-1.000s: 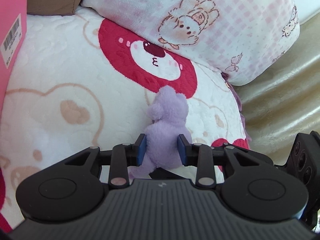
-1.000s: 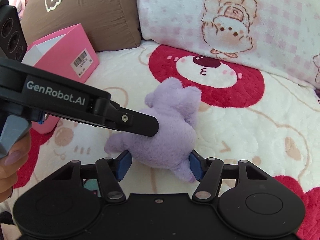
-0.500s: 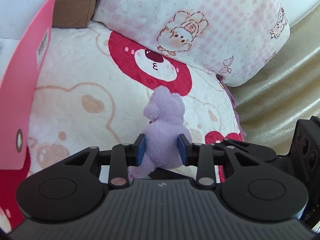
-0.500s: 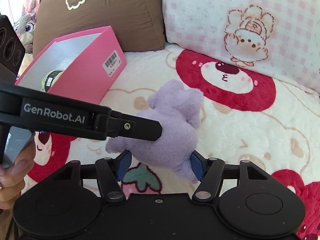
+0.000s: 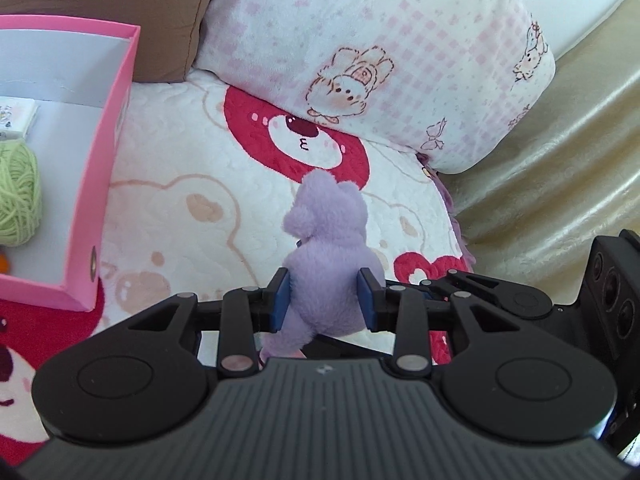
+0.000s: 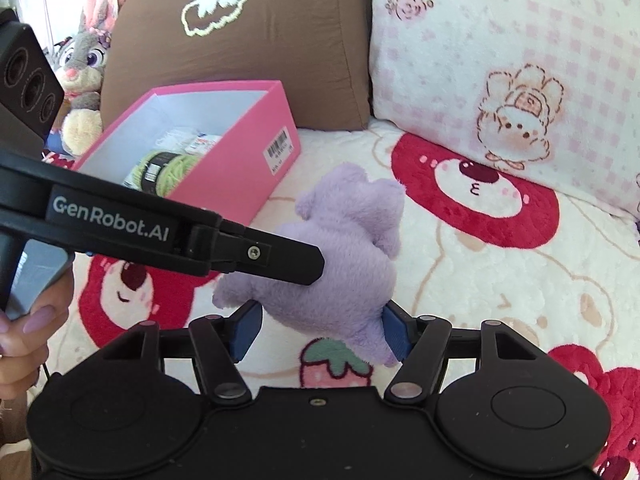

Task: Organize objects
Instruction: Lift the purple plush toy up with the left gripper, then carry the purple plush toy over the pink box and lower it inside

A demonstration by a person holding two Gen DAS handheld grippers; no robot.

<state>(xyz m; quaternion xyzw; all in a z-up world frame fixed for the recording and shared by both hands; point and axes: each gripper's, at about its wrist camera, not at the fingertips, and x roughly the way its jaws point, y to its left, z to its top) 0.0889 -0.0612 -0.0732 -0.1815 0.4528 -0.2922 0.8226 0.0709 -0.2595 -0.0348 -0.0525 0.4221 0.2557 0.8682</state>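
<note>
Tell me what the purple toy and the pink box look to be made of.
Purple toy: soft plush with a fuzzy pile, likely synthetic fleece; it dents between the left gripper pads. Pink box: seems to be stiff matte cardboard, with thin straight walls, a pale lining and a barcode sticker.

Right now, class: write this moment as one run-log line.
left gripper: shut on purple plush toy | right gripper: open around it | pink box: holds green yarn

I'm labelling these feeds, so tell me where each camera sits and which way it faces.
Left wrist: on the left gripper, looking forward along its fingers, which squeeze the purple plush; the right gripper's body shows at the right edge.
Right wrist: on the right gripper, facing the cushions; the left gripper crosses in, hand on it.
Shared: plush, pink box, pink checked pillow.
</note>
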